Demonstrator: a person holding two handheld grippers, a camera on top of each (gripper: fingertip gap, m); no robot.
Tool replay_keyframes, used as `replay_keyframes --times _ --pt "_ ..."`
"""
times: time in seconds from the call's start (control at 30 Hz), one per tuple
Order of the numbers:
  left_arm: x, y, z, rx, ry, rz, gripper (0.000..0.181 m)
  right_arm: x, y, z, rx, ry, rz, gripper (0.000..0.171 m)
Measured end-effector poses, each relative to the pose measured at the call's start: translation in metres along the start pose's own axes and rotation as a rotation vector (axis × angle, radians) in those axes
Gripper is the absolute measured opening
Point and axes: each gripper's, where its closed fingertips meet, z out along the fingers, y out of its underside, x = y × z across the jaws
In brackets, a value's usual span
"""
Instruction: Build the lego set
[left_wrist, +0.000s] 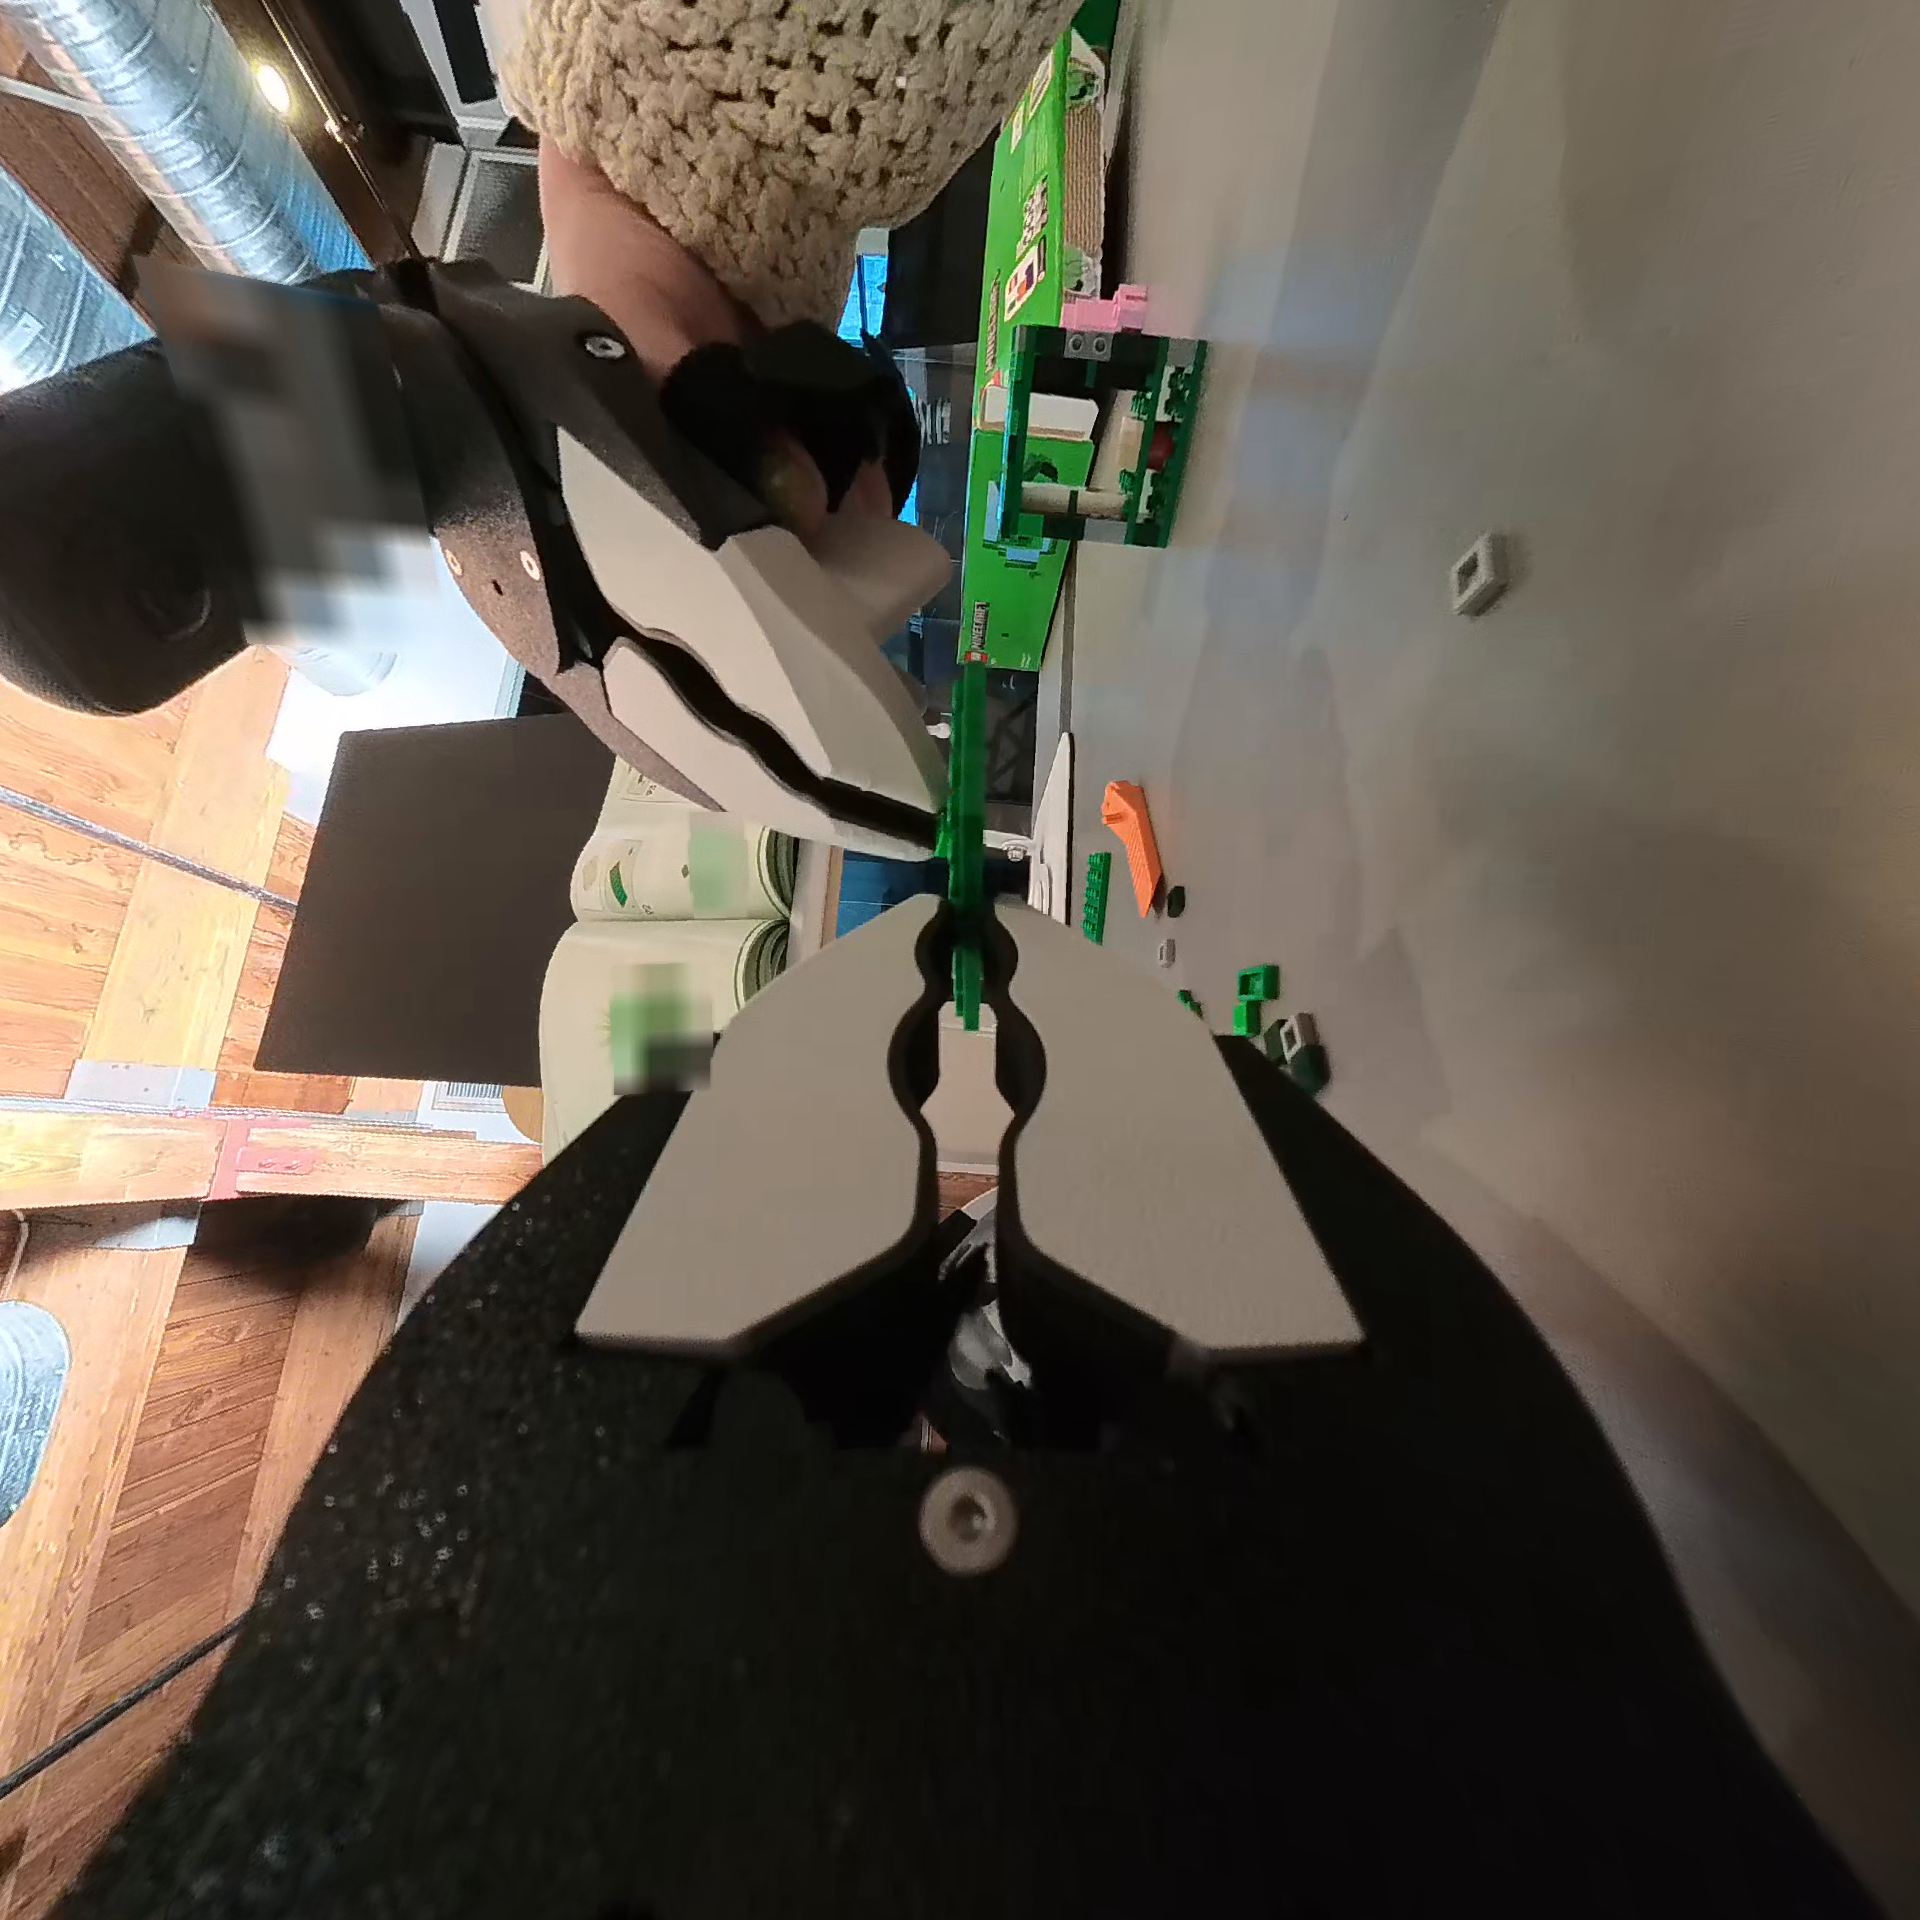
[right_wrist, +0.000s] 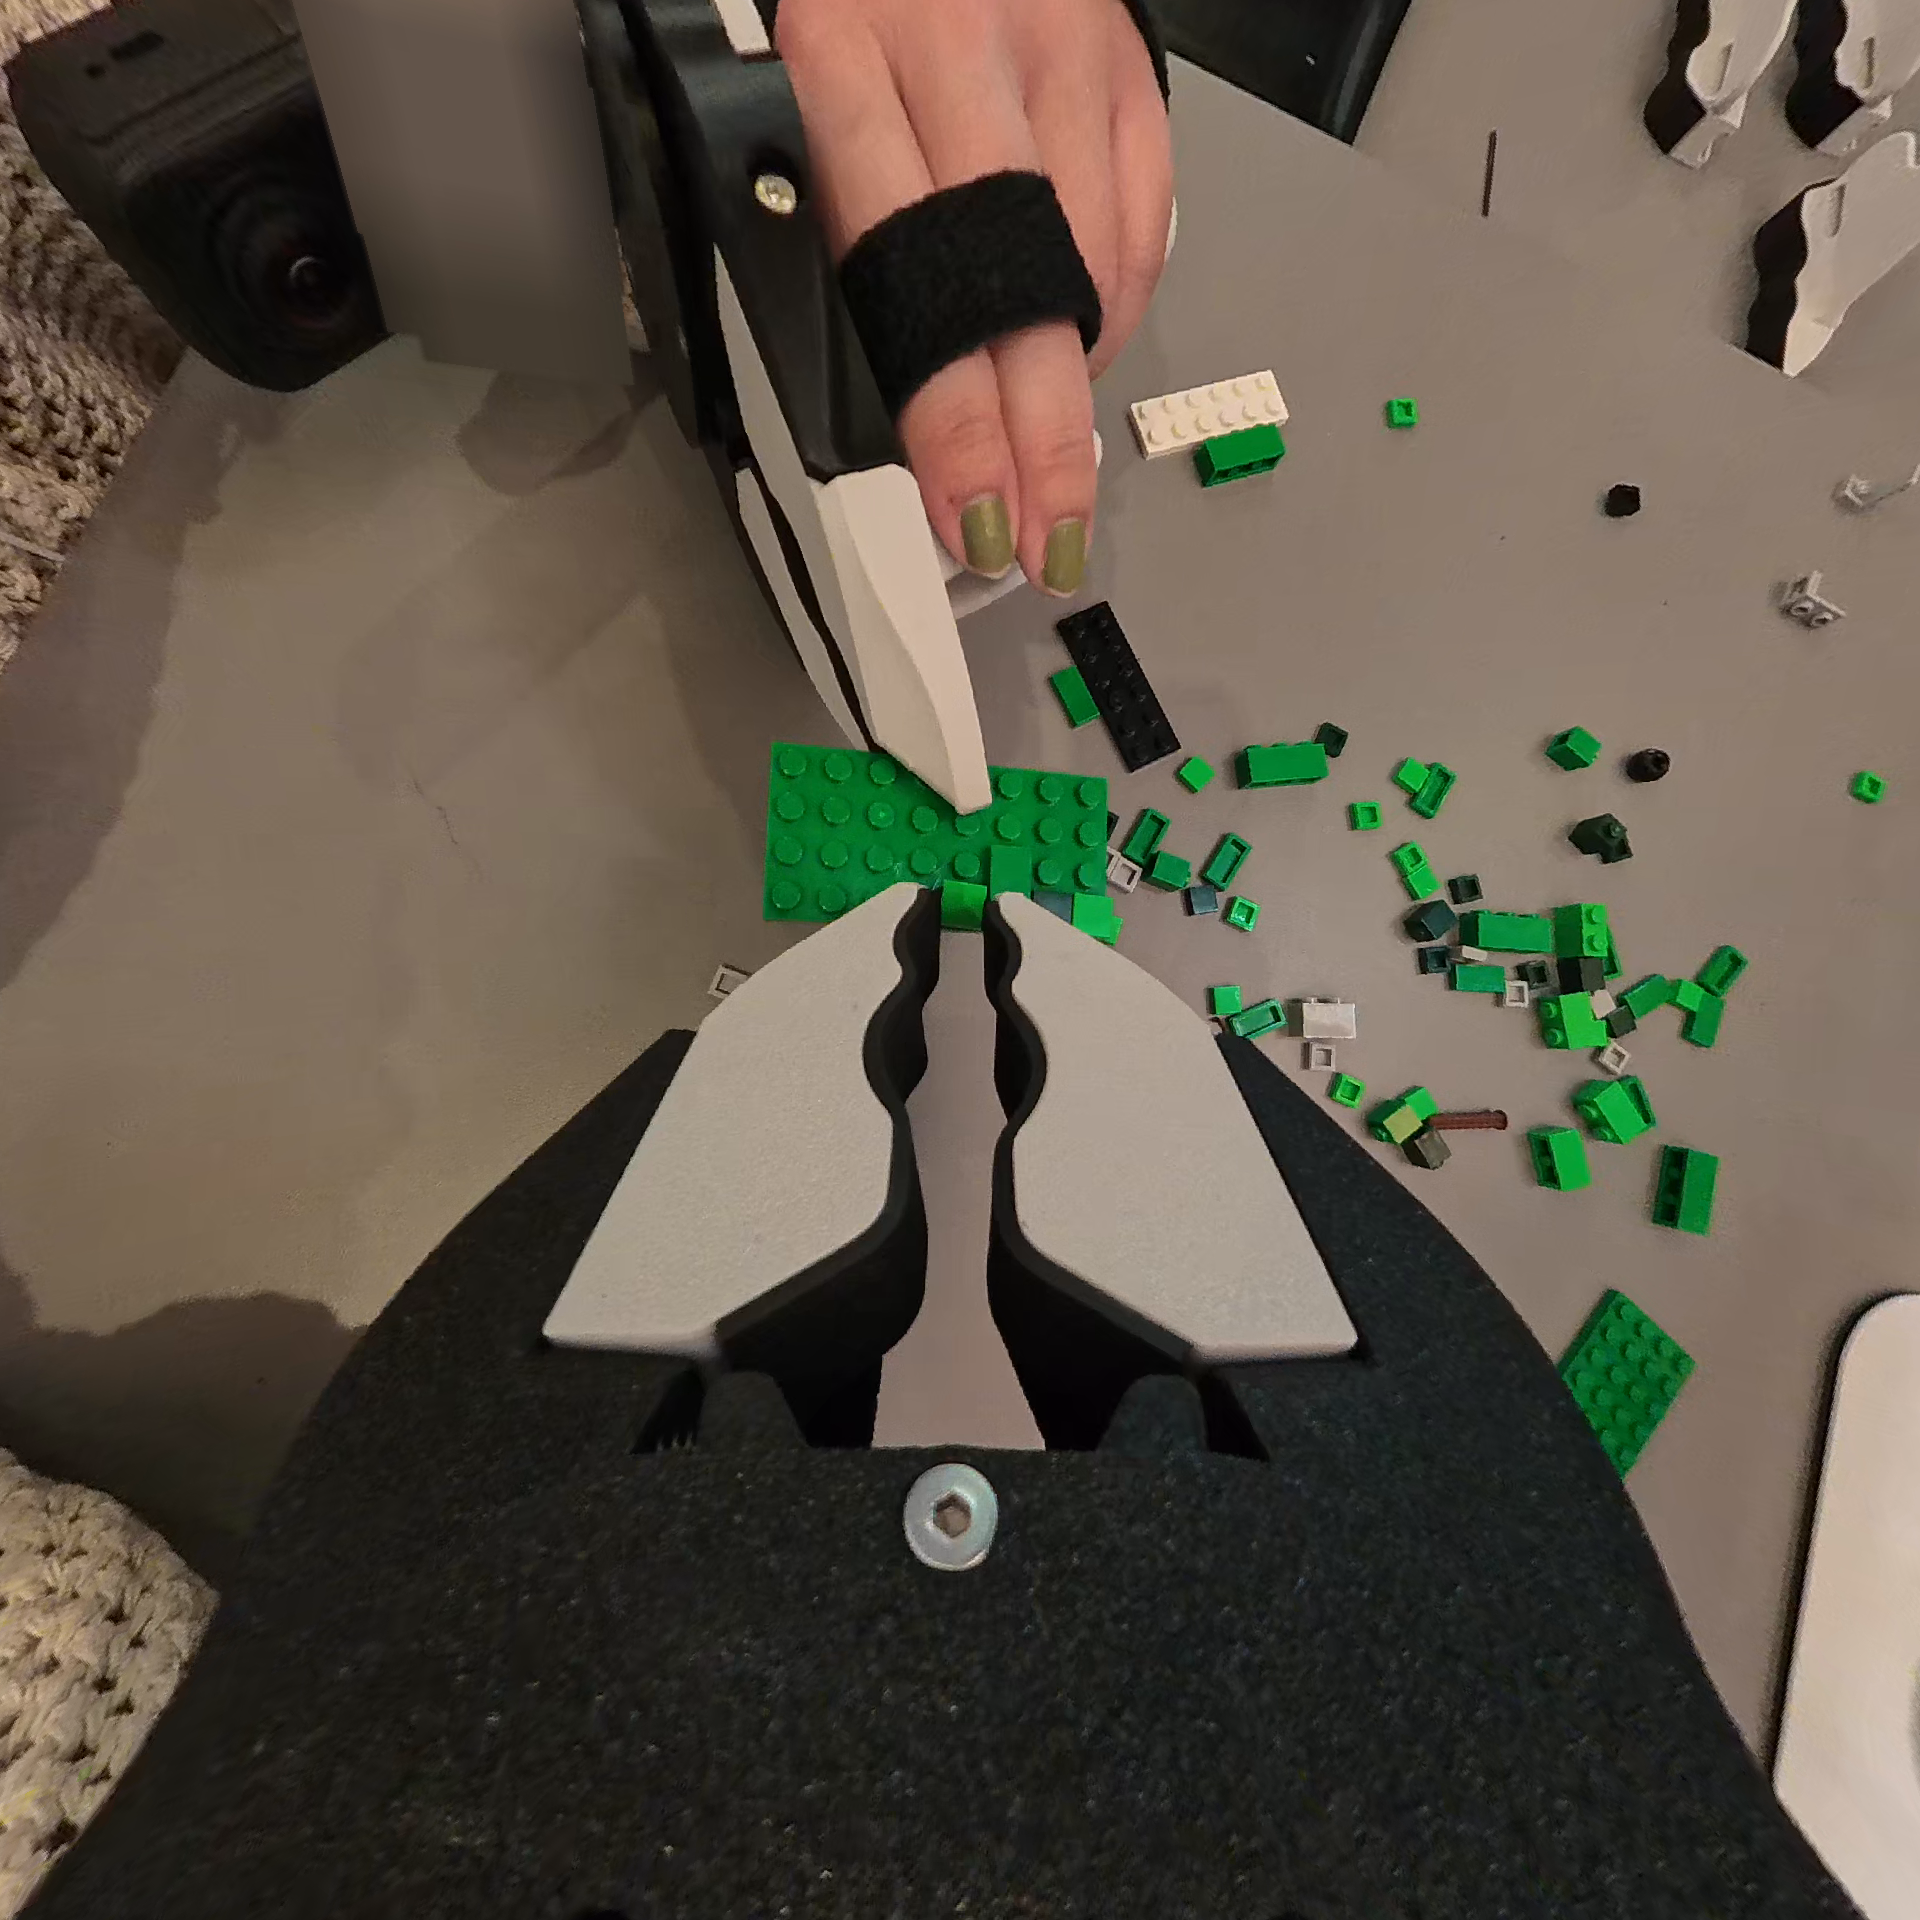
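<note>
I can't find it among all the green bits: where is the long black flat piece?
In the right wrist view, the black plate lies on the grey table, just right of the other gripper's white fingers, beyond the green baseplate.

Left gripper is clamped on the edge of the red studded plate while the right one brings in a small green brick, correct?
Not quite: the flat studded plate is green, not red, as the right wrist view shows. The left gripper does clamp its edge, and the right gripper holds a small green brick against it.
</note>
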Motion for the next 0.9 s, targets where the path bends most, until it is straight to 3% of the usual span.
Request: replay_keyframes --times 0.33,0.53,0.7,0.8,0.9 --pt "0.000 -0.001 0.000 0.001 0.000 -0.003 0.004 0.001 0.000 -0.002 0.007 0.006 -0.007 0.009" --pt "-0.002 -0.001 -0.001 0.003 0.000 -0.025 0.004 0.003 0.000 -0.024 0.042 0.138 -0.081 0.022" --pt "-0.002 -0.004 -0.002 0.031 0.014 -0.081 0.004 -0.001 0.011 -0.019 0.014 0.445 -0.386 0.040" --pt "-0.002 -0.007 -0.003 0.050 0.025 -0.117 0.004 -0.002 0.006 -0.021 0.046 0.678 -0.570 0.037" --pt "-0.001 -0.009 -0.003 0.058 0.031 -0.135 0.004 -0.009 0.001 -0.022 0.068 0.781 -0.670 0.029"
